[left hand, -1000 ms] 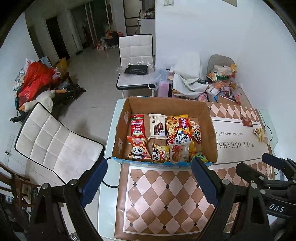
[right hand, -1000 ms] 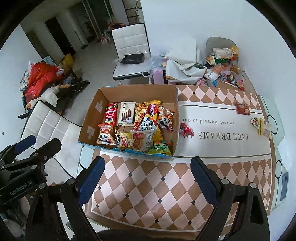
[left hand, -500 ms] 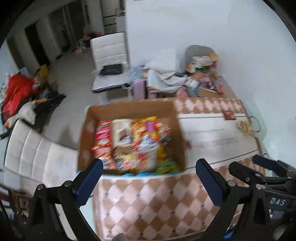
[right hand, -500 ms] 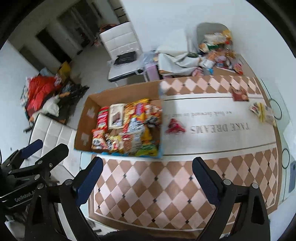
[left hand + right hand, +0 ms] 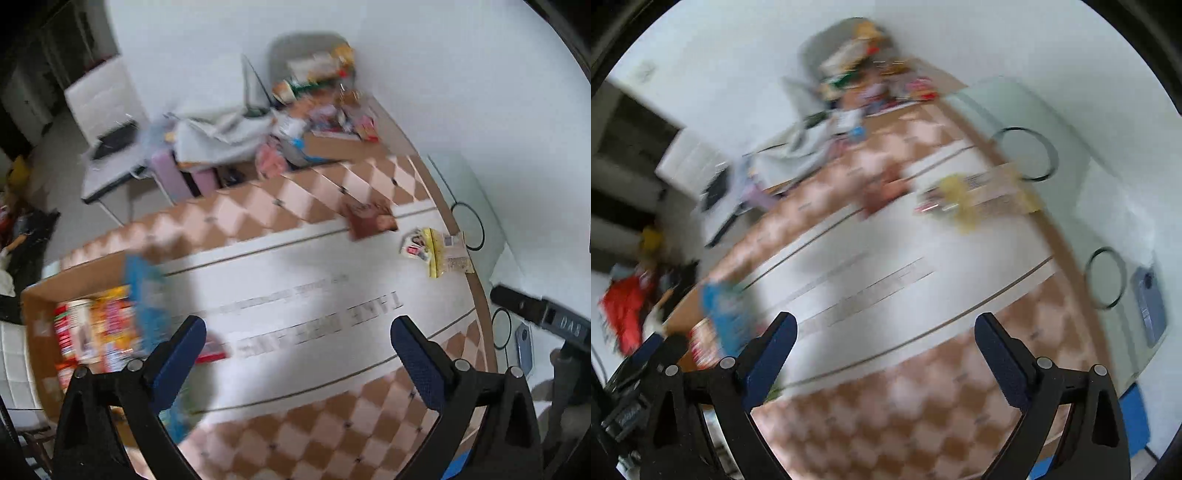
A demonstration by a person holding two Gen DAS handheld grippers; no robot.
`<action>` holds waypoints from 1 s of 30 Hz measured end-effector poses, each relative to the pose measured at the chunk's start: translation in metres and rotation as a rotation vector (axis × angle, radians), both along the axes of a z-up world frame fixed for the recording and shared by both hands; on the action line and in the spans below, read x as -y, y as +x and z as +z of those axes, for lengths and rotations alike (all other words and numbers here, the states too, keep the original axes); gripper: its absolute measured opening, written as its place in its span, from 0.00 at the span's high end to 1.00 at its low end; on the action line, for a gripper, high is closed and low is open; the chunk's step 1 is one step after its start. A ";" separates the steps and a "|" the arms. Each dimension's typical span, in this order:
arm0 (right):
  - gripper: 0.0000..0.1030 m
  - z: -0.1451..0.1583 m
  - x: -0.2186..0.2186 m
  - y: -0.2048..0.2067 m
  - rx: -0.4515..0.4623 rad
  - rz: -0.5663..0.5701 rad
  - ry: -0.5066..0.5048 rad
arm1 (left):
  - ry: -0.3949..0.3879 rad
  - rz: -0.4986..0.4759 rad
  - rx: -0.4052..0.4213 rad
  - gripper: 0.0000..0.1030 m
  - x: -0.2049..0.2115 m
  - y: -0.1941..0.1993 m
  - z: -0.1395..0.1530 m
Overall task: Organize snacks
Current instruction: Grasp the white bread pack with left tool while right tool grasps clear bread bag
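The brown cardboard box of snack packets [image 5: 74, 332] sits at the left desk edge. Both the left gripper [image 5: 295, 343] and right gripper [image 5: 882, 339] gape wide and empty. The loose yellow-and-white snack packets [image 5: 436, 251] lie ahead to the right, long axis pointing away, nearer the right gripper, on the checkered brown desk mat [image 5: 314, 435] beside a white wall [image 5: 443, 74].

One cardboard box [image 5: 40, 295]; three loose snack packets: brown [image 5: 371, 218], yellow [image 5: 437, 251], red [image 5: 210, 350]; two claws.
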State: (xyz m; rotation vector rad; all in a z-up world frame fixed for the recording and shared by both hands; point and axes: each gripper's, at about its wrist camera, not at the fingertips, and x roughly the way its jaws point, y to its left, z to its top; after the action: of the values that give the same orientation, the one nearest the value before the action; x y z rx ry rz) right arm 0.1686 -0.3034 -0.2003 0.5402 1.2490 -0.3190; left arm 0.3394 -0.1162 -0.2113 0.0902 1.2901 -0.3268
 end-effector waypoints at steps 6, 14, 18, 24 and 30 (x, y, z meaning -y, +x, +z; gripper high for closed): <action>0.04 -0.074 0.106 0.052 -0.100 -0.030 0.007 | 0.004 -0.046 -0.136 0.01 0.087 0.043 -0.066; 0.04 -0.156 0.136 0.112 -0.224 0.114 -0.008 | 0.070 -0.078 -0.188 0.01 0.149 0.071 -0.116; 0.02 -0.186 0.138 0.128 -0.304 0.171 -0.044 | 0.097 -0.087 -0.187 0.01 0.163 0.077 -0.126; 0.13 -0.186 0.144 0.126 -0.280 0.203 -0.081 | 0.098 -0.110 -0.200 0.01 0.182 0.084 -0.136; 0.30 -0.173 0.162 0.109 -0.265 0.182 -0.074 | 0.062 -0.131 -0.255 0.01 0.206 0.092 -0.148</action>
State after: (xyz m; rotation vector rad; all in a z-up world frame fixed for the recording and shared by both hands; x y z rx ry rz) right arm 0.2772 -0.4650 -0.3731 0.3248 1.5254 -0.2884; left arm 0.4318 -0.3224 -0.3588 0.1914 1.5510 -0.4202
